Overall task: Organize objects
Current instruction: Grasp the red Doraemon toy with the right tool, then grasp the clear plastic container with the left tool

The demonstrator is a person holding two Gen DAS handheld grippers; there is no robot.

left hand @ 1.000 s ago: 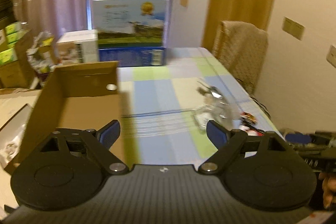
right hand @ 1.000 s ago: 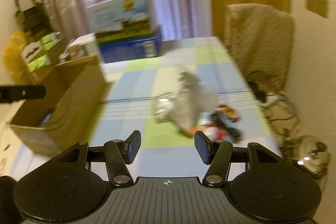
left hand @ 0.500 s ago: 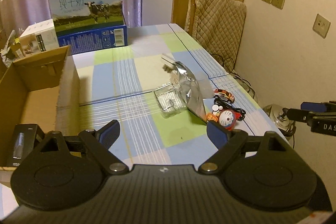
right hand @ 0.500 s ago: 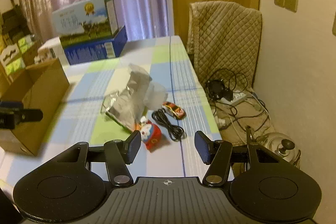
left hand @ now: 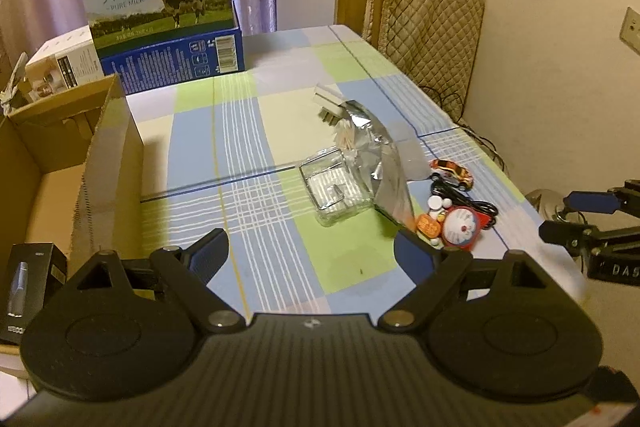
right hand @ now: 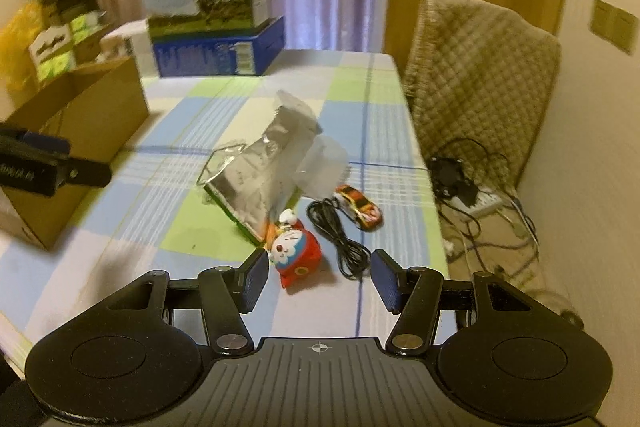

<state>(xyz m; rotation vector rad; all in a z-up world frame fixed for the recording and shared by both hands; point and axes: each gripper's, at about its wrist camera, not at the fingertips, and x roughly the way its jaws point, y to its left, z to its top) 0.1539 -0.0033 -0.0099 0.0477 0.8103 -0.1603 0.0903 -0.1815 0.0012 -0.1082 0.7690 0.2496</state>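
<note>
Doraemon toy point(right hand: 295, 254) just ahead of right gripper point(right hand: 318, 279), jaws apart.

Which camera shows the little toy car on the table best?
The left wrist view: the toy car is sharp, side-on, and unobstructed beside the black cable. In the right wrist view the car is motion-blurred, with only its orange and black colours clear.
</note>
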